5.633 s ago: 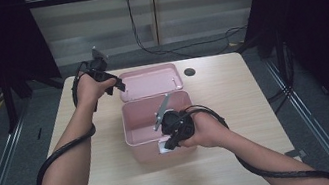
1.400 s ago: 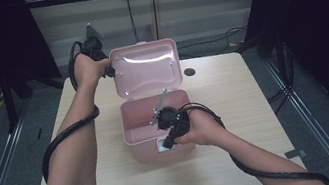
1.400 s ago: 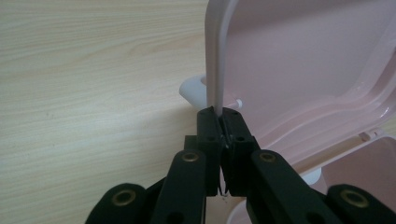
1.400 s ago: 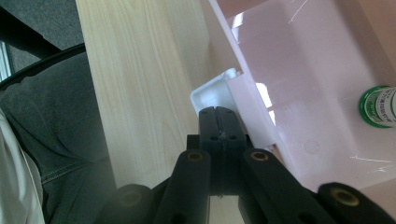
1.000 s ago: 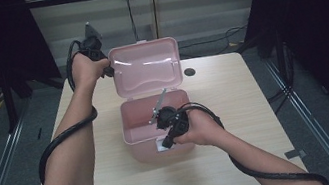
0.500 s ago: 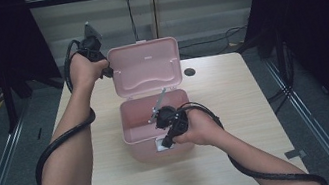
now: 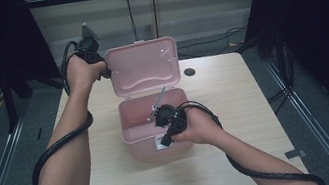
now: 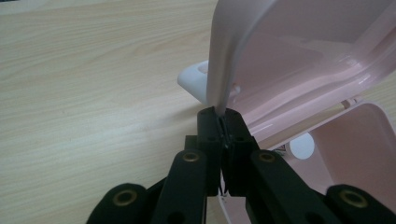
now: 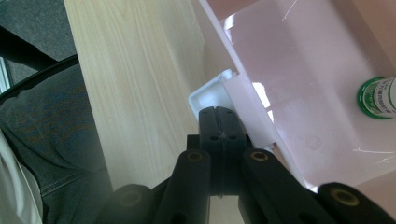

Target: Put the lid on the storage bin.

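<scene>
Pinching the rim of the raised lid (image 8: 299,60), my left gripper (image 8: 220,122) has its two matte black jaws pressed together on that thin, glossy pink plastic edge, which rises straight out from between the pads in the left gripper view. From the high view the left gripper (image 7: 96,58) sits at the lid's (image 7: 145,67) upper left corner, and the lid stands roughly upright behind the box, its smooth inner face turned toward me and its long axis running across the table. My right gripper (image 9: 219,122) has its jaws brought together too, against the white latch tab (image 9: 212,95) on the near wall of the box (image 9: 299,70); I think the pads nip the tab's edge, but the contact is hidden behind the jaws, so I would not swear to it. In the high view the right gripper (image 7: 165,134) rests at the front of the box (image 7: 132,123), a rounded rectangular pink tub with its mouth open upward. Inside it stands a small green-capped bottle (image 9: 378,97) beyond the right gripper's tips. Everything sits on a pale wood-grain table (image 7: 232,86), matte and flat.
</scene>
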Demonstrator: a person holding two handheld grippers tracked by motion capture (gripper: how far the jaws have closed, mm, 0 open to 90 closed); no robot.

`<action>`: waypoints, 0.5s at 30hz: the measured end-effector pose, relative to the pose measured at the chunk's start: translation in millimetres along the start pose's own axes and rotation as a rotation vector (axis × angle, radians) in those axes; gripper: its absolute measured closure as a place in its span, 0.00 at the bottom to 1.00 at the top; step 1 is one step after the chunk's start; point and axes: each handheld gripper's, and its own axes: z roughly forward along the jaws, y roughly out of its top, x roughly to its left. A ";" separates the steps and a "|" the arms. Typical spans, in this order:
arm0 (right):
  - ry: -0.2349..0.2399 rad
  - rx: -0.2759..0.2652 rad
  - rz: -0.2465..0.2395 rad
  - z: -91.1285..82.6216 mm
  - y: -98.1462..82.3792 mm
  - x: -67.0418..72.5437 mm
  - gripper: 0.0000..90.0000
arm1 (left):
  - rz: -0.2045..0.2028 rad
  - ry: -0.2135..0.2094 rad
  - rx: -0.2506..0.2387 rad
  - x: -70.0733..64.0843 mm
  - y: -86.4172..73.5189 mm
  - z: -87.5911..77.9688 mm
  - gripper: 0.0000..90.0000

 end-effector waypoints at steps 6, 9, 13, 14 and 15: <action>0.004 -0.004 0.005 0.2 0.2 -1.2 1.00 | 0.016 0.004 -0.008 -1.2 -2.3 -1.8 0.97; 0.005 -0.003 0.012 0.3 0.8 -1.0 1.00 | 0.024 0.007 -0.017 -1.8 -4.2 -2.6 0.97; 0.002 -0.002 0.017 0.4 1.5 -1.1 1.00 | 0.030 0.010 -0.025 -2.3 -6.2 -3.7 0.97; 0.001 -0.001 0.020 0.4 1.7 -0.9 1.00 | 0.022 0.013 -0.028 -3.5 -7.8 -4.4 0.97; 0.001 -0.001 0.020 0.4 1.7 -0.9 1.00 | 0.022 0.013 -0.028 -3.5 -7.8 -4.4 0.97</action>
